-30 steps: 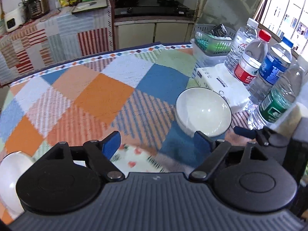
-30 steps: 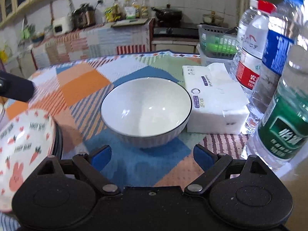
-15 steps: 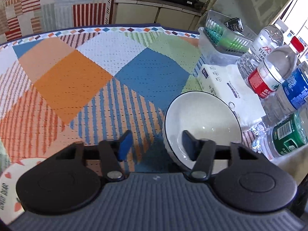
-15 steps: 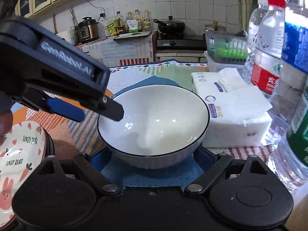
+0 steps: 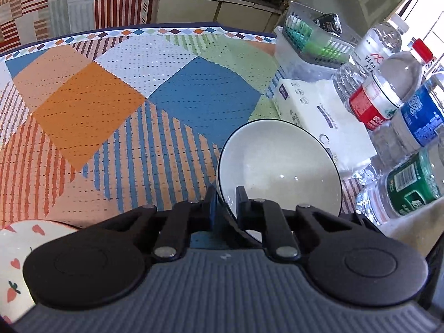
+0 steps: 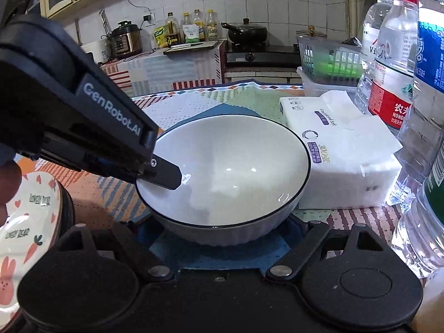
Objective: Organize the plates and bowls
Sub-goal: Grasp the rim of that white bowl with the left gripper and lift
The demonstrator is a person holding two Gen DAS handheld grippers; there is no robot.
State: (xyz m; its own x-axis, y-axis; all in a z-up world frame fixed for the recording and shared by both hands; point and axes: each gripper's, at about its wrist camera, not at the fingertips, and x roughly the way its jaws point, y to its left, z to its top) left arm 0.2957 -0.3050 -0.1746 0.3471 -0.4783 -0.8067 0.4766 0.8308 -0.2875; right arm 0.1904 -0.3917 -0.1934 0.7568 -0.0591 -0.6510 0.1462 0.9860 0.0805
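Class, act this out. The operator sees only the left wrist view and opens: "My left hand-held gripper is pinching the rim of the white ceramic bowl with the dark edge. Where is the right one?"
Observer: The right hand-held gripper sits low in front of the white ceramic bowl, its jaws closing on either side of the base.
Operator: Are they touching it?
Observer: The bowl's ribbed underside hides the pads, so I cannot tell.
Operator: What is under the printed plate?
Observer: The white carrot-and-rabbit-print plate lies on a dark rim.

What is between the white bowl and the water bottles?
A white tissue pack sits between the white bowl and the water bottles. The right wrist view shows it best.
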